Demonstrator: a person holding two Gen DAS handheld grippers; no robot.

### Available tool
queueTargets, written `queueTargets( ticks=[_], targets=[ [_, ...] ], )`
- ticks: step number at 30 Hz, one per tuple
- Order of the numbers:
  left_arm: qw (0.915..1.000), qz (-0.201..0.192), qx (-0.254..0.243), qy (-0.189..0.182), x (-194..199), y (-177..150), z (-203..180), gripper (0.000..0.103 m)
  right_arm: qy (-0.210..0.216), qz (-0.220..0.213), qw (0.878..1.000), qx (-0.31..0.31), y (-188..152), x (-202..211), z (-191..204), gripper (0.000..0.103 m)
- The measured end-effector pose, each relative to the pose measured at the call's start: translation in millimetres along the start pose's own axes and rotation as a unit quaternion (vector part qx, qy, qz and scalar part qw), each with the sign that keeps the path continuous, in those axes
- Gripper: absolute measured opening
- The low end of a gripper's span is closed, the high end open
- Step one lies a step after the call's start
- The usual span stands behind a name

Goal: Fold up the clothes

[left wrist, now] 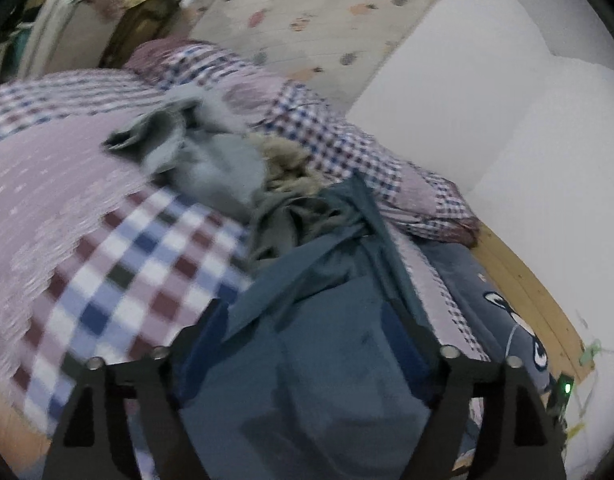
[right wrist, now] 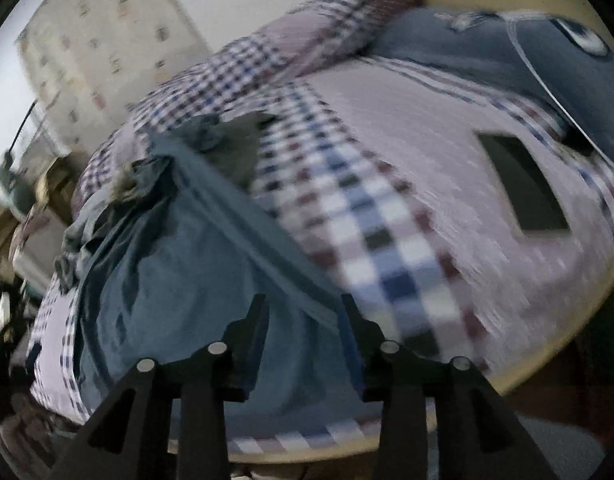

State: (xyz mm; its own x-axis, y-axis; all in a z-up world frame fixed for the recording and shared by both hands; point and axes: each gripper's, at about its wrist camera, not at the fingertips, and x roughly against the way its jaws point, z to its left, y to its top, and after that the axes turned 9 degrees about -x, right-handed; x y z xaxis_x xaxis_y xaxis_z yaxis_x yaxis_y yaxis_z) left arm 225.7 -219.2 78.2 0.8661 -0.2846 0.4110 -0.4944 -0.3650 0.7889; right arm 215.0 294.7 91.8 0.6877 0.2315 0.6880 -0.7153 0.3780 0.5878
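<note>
Both views are blurring. A teal garment [left wrist: 319, 360] is lying on a bed with a checked and pink bedspread [left wrist: 119, 264], near the bed's edge, running from the grippers up to a heap of other clothes [left wrist: 211, 160] in grey and tan.

The left gripper [left wrist: 307, 312] is sitting with its jaws wide apart, the teal cloth filling the gap between them; not clamping anything as far as the left wrist view is showing. A long strip of the garment is stretching away from it toward the heap.

The right gripper [right wrist: 303, 320] is also standing open, its fingers straddling a fold of the teal garment [right wrist: 179, 264], cloth passing between them, contact not clear.

A dark flat rectangle [right wrist: 523, 184] is lying on the bedspread [right wrist: 407, 152], well apart from the garment. A dark blue pillow [right wrist: 507, 52] is sitting at the bed's far end.
</note>
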Motion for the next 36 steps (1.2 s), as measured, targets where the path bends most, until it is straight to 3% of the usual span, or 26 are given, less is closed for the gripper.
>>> queueTargets(
  ticks=[12, 20, 28, 32, 36],
  targets=[
    [0.9942, 0.019, -0.09, -0.056, -109, 28, -78, 0.086, 0.08, -0.035, 0.983, 0.161, 66, -44, 118, 0.047],
    [0.9913, 0.007, -0.103, -0.082, -176, 53, -87, 0.086, 0.117, -0.049, 0.955, 0.269, 121, -81, 219, 0.053],
    [0.9931, 0.024, -0.083, -0.08, -201, 60, -67, 0.086, 0.112, -0.011, 0.926, 0.359, 170, -163, 318, 0.054],
    [0.995, 0.023, -0.059, -0.077, -204, 66, -54, 0.086, 0.098, 0.008, 0.927, 0.363, 194, -212, 353, 0.053],
    [0.996, 0.024, -0.034, -0.079, -205, 68, -43, 0.086, 0.05, 0.021, 0.923, 0.381, 203, -265, 377, 0.049]
  ],
)
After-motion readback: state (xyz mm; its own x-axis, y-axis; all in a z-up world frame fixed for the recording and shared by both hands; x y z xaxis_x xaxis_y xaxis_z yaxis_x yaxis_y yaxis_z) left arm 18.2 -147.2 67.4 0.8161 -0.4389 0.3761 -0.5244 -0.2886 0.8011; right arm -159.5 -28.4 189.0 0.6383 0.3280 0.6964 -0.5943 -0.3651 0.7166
